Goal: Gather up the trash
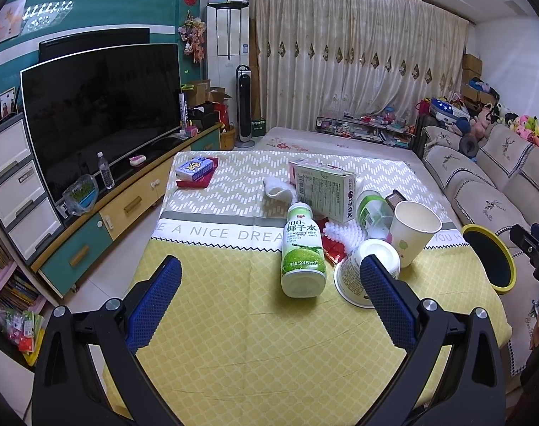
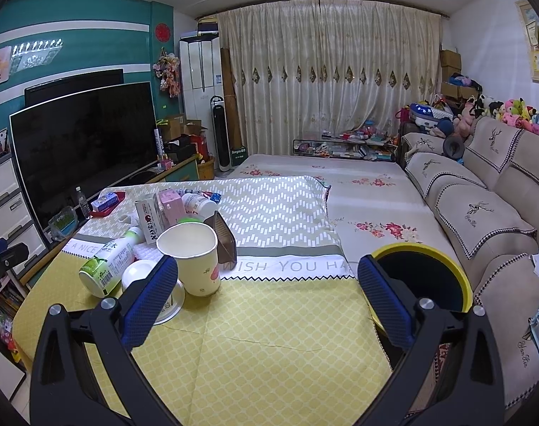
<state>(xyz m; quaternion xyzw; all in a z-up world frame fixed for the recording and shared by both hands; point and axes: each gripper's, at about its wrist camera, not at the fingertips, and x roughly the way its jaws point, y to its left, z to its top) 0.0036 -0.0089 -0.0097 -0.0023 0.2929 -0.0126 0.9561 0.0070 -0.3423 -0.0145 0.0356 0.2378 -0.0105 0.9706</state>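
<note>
Both the left gripper (image 1: 271, 293) and right gripper (image 2: 267, 291) are held wide open, empty. The trash, led by a paper cup (image 2: 194, 259), is clustered at eleven o'clock on the bench (image 2: 269, 337), near the bin (image 2: 461, 284) at two o'clock, presumably for short drops.

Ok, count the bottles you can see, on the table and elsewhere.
3. The coconut-water bottle lies on the yellow cloth; a green-and-white bottle lies behind the paper cup, beside the carton; a clear water bottle stands on the TV stand. Others may hide behind the carton.
</note>
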